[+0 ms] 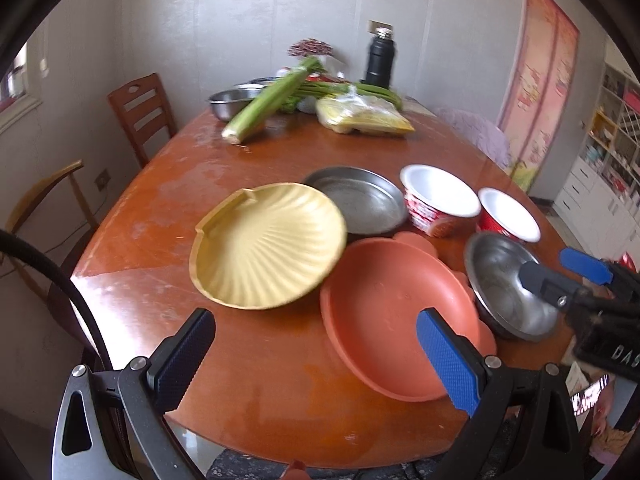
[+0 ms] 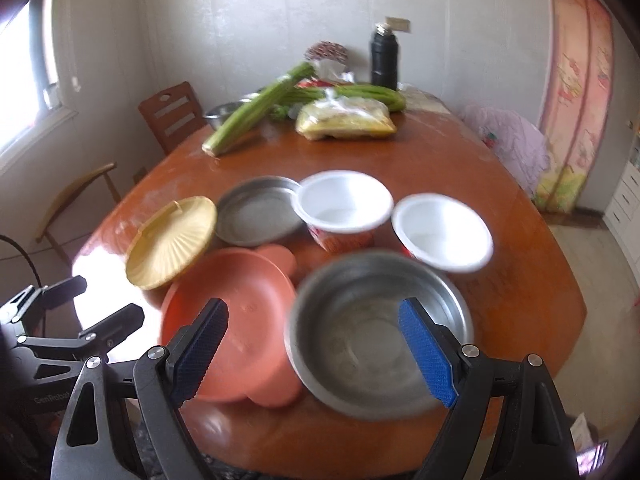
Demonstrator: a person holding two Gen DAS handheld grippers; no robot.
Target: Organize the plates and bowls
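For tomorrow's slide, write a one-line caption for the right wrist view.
Open right gripper poised over a steel bowl beside an orange plate on a wooden table.

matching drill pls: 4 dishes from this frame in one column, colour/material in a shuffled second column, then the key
Things
1. shell-shaped plate
2. flat plate with lobed rim
3. nearest bowl
4. two cups

Descriptions
A. white inside, red printed outside
B. bare shiny metal
C. pale yellow, ribbed
D. terracotta orange

Pairs: 1-C, 2-D, 3-B, 4-A
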